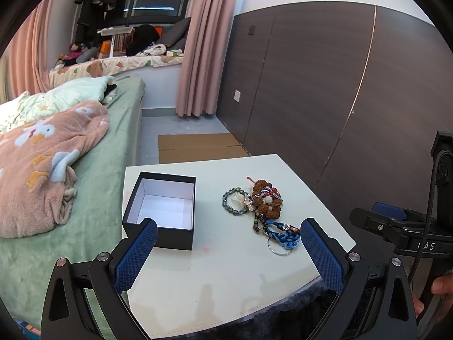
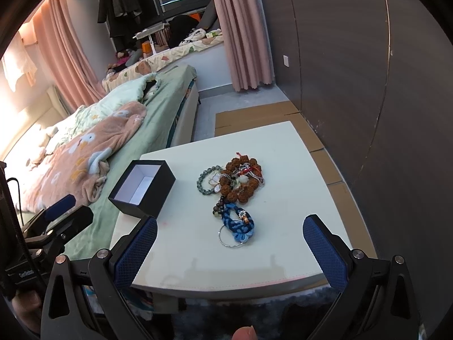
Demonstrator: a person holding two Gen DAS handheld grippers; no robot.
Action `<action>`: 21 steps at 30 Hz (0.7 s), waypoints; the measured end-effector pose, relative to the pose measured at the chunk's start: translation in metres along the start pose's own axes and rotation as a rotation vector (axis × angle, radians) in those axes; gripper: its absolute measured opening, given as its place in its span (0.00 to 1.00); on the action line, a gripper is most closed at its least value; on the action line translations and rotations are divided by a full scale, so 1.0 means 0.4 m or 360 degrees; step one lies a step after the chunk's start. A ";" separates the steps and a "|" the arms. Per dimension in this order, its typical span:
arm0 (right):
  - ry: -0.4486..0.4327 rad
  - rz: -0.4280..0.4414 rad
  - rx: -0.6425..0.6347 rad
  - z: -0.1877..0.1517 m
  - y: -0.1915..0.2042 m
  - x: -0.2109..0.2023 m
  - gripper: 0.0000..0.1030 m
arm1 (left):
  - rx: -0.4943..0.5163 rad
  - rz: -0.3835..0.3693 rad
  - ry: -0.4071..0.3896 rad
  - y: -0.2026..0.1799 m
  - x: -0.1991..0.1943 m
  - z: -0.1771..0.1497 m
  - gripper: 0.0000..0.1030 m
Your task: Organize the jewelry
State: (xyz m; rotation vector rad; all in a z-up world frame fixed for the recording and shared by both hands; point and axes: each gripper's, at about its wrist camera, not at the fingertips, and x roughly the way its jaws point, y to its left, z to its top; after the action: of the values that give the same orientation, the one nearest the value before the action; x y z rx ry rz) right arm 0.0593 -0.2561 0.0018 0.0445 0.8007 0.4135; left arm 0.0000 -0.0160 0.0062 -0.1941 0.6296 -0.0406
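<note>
A black box (image 1: 162, 209) (image 2: 143, 188) with a white, empty inside stands open on the left of the small white table (image 1: 220, 283) (image 2: 198, 260). To its right lies a jewelry pile: a grey-green bead bracelet (image 1: 232, 201) (image 2: 206, 178), a brown rough-bead bracelet (image 1: 266, 201) (image 2: 240, 178) tangled with silver chains, and a blue braided cord keychain (image 1: 283, 236) (image 2: 239, 226) with a metal ring. My left gripper (image 1: 229, 250) hovers open over the table's near edge, holding nothing. My right gripper (image 2: 230, 250) is open too, just short of the keychain.
A bed (image 1: 85, 170) with a pink blanket (image 1: 42, 158) runs along the table's left side. A dark wood panel wall (image 1: 325, 85) stands to the right. Flattened cardboard (image 1: 198, 147) lies on the floor beyond the table. A dark fluffy rug (image 2: 254, 317) sits under its front edge.
</note>
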 end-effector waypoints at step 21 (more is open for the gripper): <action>0.0019 -0.0008 0.0017 -0.001 -0.011 0.008 1.00 | 0.0020 -0.0032 -0.0011 -0.010 0.001 0.006 0.98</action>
State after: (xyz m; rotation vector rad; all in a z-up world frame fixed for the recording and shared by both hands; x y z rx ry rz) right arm 0.0624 -0.2589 -0.0014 0.0503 0.8145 0.4052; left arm 0.0017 -0.0197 0.0089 -0.1881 0.6205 -0.0632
